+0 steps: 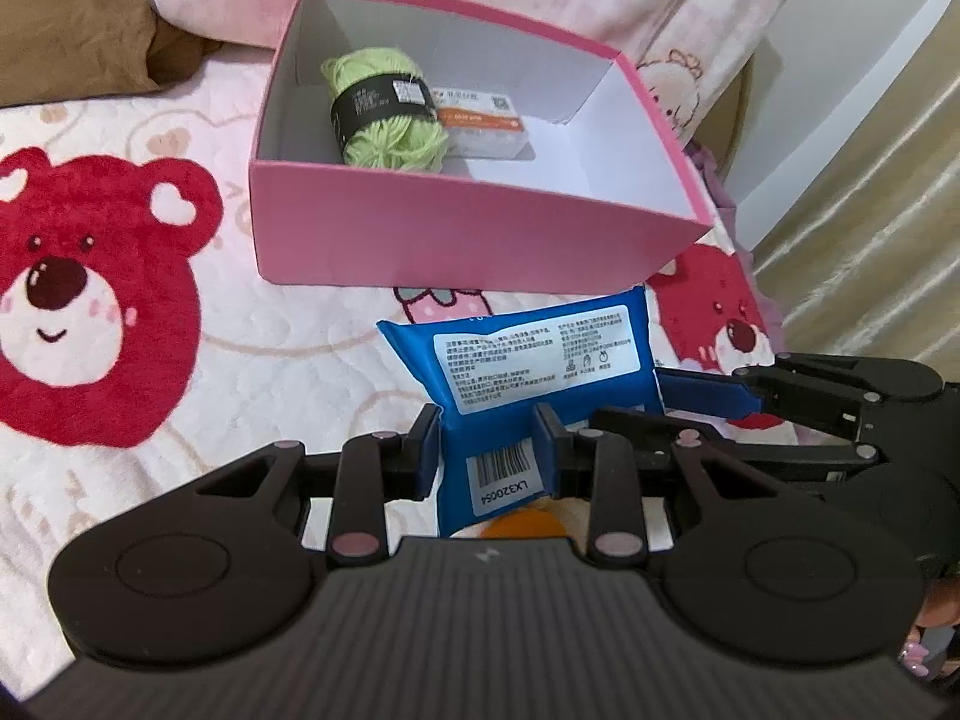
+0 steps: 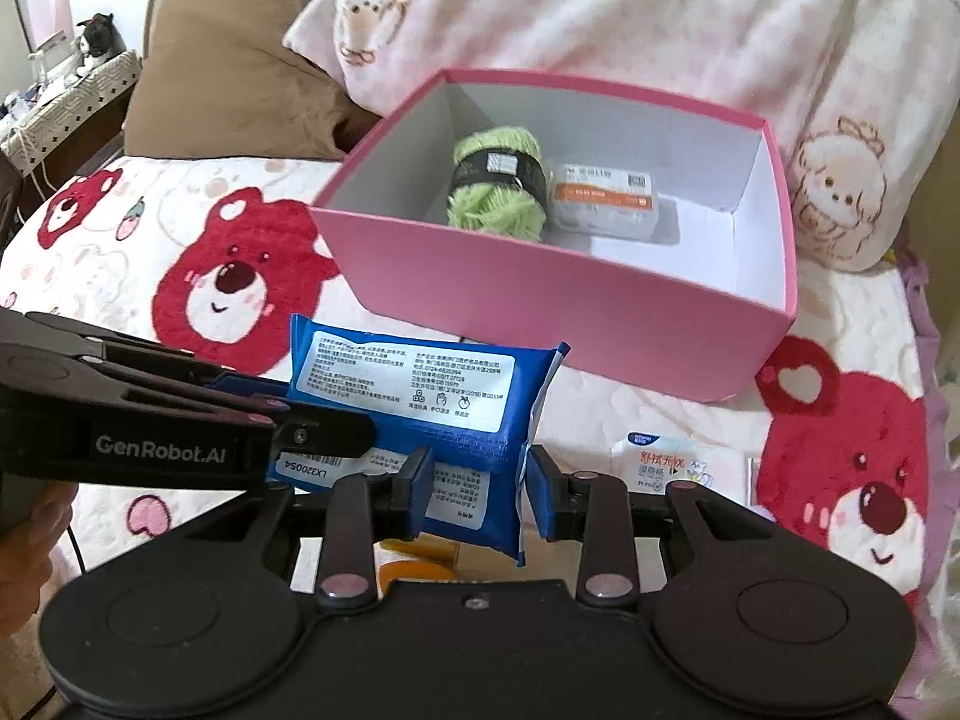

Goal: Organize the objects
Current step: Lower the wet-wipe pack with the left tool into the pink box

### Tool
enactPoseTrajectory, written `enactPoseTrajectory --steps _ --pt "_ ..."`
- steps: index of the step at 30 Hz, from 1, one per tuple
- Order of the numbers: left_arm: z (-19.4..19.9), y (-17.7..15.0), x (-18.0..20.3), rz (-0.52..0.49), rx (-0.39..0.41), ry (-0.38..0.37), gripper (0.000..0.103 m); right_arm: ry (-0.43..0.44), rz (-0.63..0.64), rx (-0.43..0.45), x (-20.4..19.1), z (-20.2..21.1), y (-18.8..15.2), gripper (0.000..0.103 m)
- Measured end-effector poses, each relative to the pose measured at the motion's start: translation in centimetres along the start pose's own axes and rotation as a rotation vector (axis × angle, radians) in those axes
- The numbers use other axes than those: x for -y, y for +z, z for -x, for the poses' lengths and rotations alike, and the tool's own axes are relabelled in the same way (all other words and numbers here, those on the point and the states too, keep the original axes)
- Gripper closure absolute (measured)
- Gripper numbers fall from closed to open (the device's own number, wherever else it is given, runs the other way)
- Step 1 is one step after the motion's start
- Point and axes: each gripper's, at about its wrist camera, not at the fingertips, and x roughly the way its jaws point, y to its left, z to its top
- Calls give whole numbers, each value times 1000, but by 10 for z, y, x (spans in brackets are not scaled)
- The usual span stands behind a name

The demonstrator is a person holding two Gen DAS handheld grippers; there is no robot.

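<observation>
Blue pads of the left gripper (image 1: 486, 450) are clamped on the near end of a blue wipes pack (image 1: 528, 360), the end bearing the barcode sticker. The right gripper (image 2: 474, 480) grips the same pack at its other end, its pads pressing the crimped seam. Both sets of jaws stand narrow, with the pack pinched between them. The pack appears clear of the bedspread (image 1: 180, 360), held in the air just in front of the pink box (image 1: 456, 240) and short of its near wall.

Status of the box: 2 items are already inside, lying side by side against the far-left part of the floor. These are a green yarn skein (image 1: 384, 114) with a dark band and a small white packet with an orange stripe (image 1: 480, 120). The right half of the white floor is bare.

Outstanding: the blue pack is not yet over the rim. At least 1 further item remains on the bedspread, a small white tissue packet (image 2: 666, 462) just beyond the right gripper. Something orange shows under both grippers; what it is cannot be told.

Assessment: roughly half done, with 2 items stowed, 1 in transit and 1 or more waiting.
</observation>
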Motion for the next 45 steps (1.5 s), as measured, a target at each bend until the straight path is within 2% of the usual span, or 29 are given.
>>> enactPoseTrajectory --steps 4,9,17,28,35,40,45 --pt "27 0 6 -2 26 -2 73 -9 27 20 -9 20 3 64" --pt "36 13 2 -9 53 3 73 -16 49 46 -17 43 6 64" --pt "63 26 27 -75 75 40 73 -39 79 82 -24 75 11 63" --pt "65 72 52 -104 77 58 73 -38 99 126 2 90 43 65" --pt "42 124 62 -88 74 78 73 -36 139 132 35 74 90 67" --pt "3 155 59 -65 30 108 72 -36 161 61 58 35 116 68" --pt "-54 174 42 -37 -61 129 72 -43 155 -48 79 -20 131 69"
